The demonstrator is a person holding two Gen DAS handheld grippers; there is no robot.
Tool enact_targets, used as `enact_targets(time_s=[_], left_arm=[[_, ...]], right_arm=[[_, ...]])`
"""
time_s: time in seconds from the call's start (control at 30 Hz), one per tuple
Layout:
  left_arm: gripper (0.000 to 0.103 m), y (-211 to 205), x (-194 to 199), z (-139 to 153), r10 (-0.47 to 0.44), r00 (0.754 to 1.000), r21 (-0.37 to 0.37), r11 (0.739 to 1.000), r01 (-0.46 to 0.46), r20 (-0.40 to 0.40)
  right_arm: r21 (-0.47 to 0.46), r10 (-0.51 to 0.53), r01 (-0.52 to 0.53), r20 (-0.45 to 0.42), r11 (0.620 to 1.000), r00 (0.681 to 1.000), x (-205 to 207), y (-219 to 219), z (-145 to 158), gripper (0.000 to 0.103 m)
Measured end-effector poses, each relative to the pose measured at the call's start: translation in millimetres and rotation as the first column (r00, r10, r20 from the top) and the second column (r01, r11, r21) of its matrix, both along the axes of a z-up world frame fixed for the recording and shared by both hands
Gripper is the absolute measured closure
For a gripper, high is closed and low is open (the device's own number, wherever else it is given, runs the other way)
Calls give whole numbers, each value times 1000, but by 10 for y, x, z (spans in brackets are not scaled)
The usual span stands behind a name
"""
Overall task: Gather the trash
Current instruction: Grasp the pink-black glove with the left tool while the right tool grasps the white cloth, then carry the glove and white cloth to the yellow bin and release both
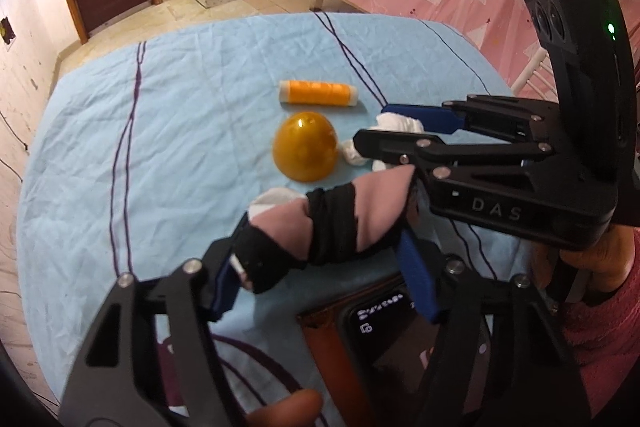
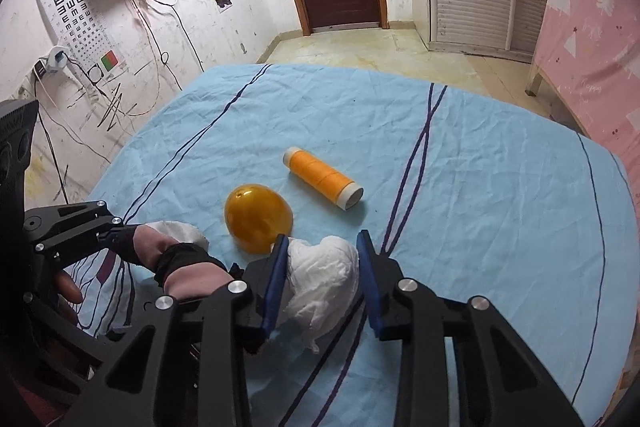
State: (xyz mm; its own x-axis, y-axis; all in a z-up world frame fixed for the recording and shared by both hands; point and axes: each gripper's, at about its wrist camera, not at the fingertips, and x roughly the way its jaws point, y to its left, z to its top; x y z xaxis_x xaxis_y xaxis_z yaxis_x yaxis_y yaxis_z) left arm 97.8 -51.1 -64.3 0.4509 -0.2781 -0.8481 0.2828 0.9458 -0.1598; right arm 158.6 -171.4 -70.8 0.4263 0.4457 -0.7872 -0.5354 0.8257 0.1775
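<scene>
Tissue wad, no clear long axis, pinched in right claw; left claw around pink bundle.

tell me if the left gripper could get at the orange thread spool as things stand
Probably not right away. The left gripper is already closed on a pink bundle wrapped in black, and the yellow dome sits between it and the thread spool. Beyond that, the cloth around the spool is bare.

White tissue, amber dome, light-blue, dark-striped cloth.
</scene>
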Motion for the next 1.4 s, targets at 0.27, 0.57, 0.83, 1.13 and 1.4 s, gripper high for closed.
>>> enact_targets(time_s=[0.27, 0.57, 0.83, 1.13, 1.4], left_arm=[[52, -85, -74, 92, 2, 999, 59, 998, -4, 37], [57, -130, -88, 245, 29, 996, 78, 996, -36, 87], [57, -238, -114, 529, 26, 988, 94, 995, -40, 150], [57, -570, -136, 716, -19, 982, 129, 992, -6, 188], [57, -969, -126, 806, -86, 976, 174, 983, 51, 200]], right_arm=[[46, -53, 51, 36, 998, 998, -30, -194, 131, 77], [135, -147, 137, 69, 981, 987, -107, -693, 308, 77], [192, -233, 209, 113, 959, 966, -252, -1202, 470, 77], [256, -343, 302, 134, 918, 930, -438, -1815, 549, 77], [307, -445, 391, 128, 868, 886, -591, -2407, 504, 77]])
